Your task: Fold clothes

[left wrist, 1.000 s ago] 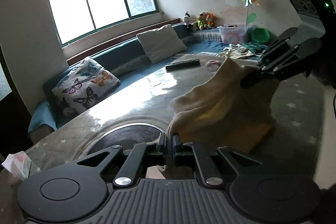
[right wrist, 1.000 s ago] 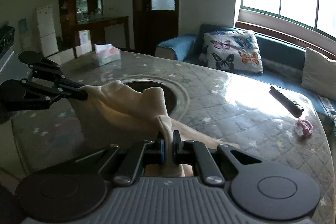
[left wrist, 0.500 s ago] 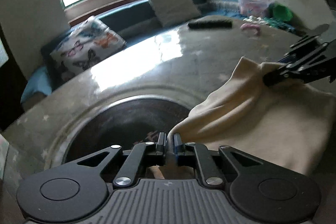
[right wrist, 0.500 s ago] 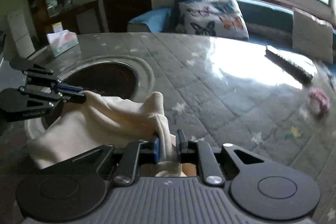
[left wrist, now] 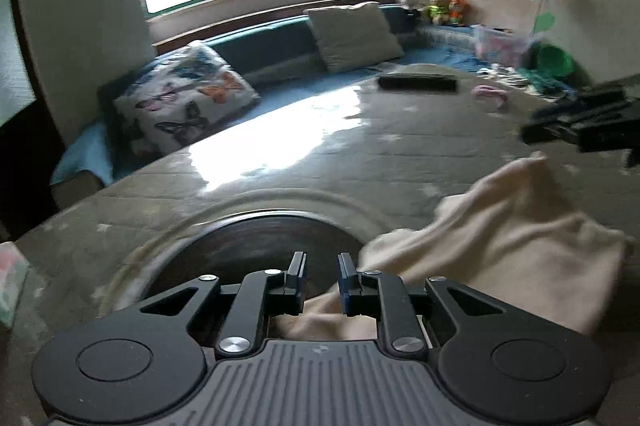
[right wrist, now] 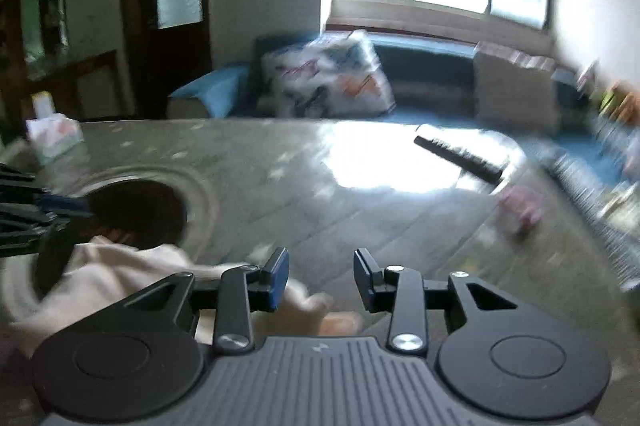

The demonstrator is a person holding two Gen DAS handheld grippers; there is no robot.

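Observation:
A cream garment [left wrist: 500, 250] lies loosely folded on the grey quilted table, beside the dark round opening [left wrist: 256, 246]. My left gripper [left wrist: 322, 276] is open just above the garment's near corner, with cloth under its jaws but not pinched. My right gripper [right wrist: 322, 276] is open and empty; the garment [right wrist: 120, 278] lies at its lower left. The right gripper also shows in the left wrist view [left wrist: 580, 126], lifted off the cloth's far corner. The left gripper shows at the left edge of the right wrist view [right wrist: 60, 206].
A black remote [left wrist: 418, 82] and a small pink item [left wrist: 490, 92] lie on the far side of the table. A tissue box [right wrist: 54, 134] sits at the left edge. A sofa with a butterfly cushion [left wrist: 184, 102] and toys runs behind the table.
Both grippers lowered the garment onto the table and opened, letting go of it. The right gripper has pulled up and away from the cloth's corner.

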